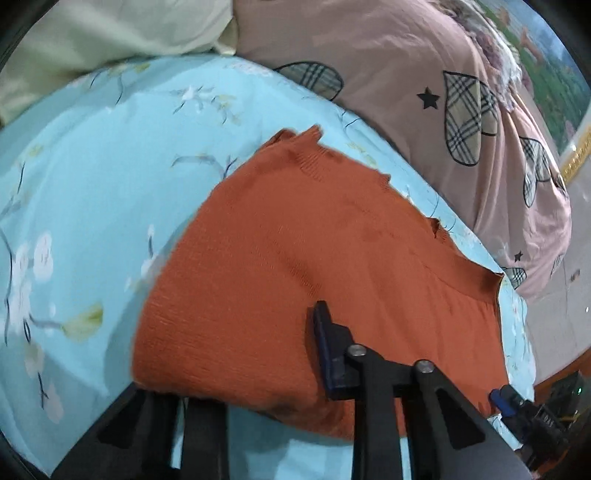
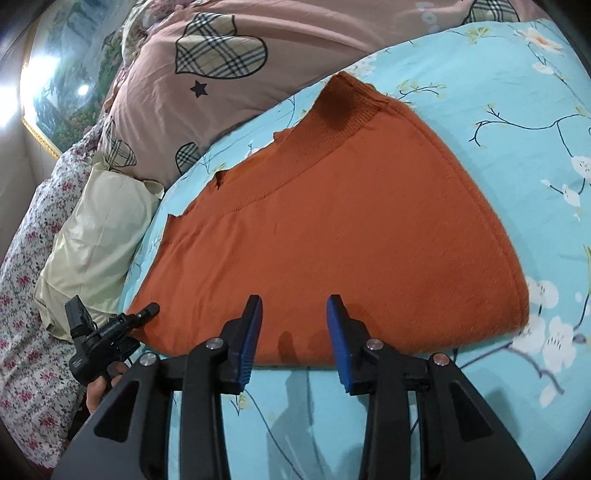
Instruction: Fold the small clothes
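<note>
An orange knit garment [image 1: 314,240] [image 2: 351,221] lies folded flat on the light blue floral bedsheet [image 1: 92,184] [image 2: 498,92], its ribbed band at the far side. My left gripper [image 1: 291,332] is at the garment's near edge. One blue-padded finger [image 1: 325,343] rests on top of the knit, and the other is hidden under the raised edge, so the cloth is pinched. From the right wrist it shows as a black tip [image 2: 147,310] at the garment's left corner. My right gripper [image 2: 294,301] [image 1: 513,404] hovers open over the near edge with nothing between its pads.
A pink quilt with plaid hearts [image 1: 424,110] [image 2: 221,74] is bunched along the far side. A cream pillow [image 2: 96,229] [image 1: 110,29] and a flowered cloth [image 2: 26,314] lie beside it. A framed landscape picture [image 2: 55,74] hangs behind. A hand [image 2: 98,393] holds the left gripper.
</note>
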